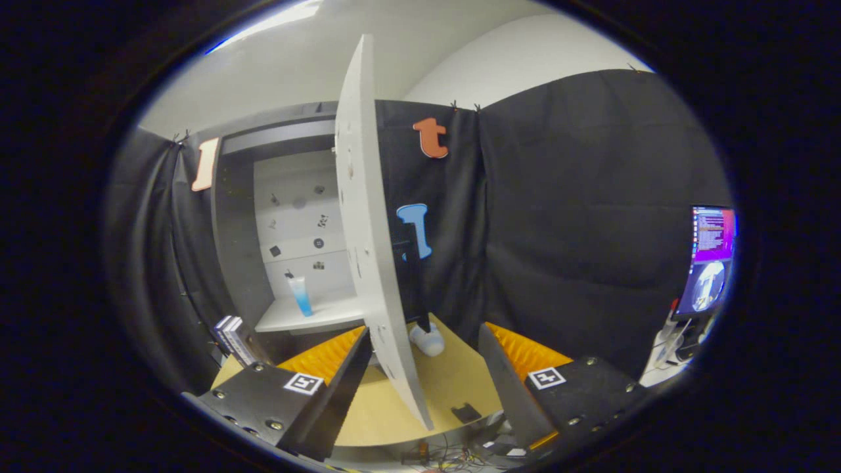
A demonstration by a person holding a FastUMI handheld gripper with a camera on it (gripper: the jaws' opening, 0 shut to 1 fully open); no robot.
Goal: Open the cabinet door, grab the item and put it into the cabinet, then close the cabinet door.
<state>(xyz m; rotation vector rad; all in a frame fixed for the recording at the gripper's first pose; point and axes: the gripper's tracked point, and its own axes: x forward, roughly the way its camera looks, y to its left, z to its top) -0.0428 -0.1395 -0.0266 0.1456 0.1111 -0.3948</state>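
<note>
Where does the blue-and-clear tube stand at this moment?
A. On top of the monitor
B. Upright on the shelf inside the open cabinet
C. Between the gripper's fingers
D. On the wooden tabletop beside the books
B: the tube stands upright on the cabinet shelf, beyond the open door, while the gripper is open with its fingers on either side of the door's lower edge, gripping nothing.
</note>
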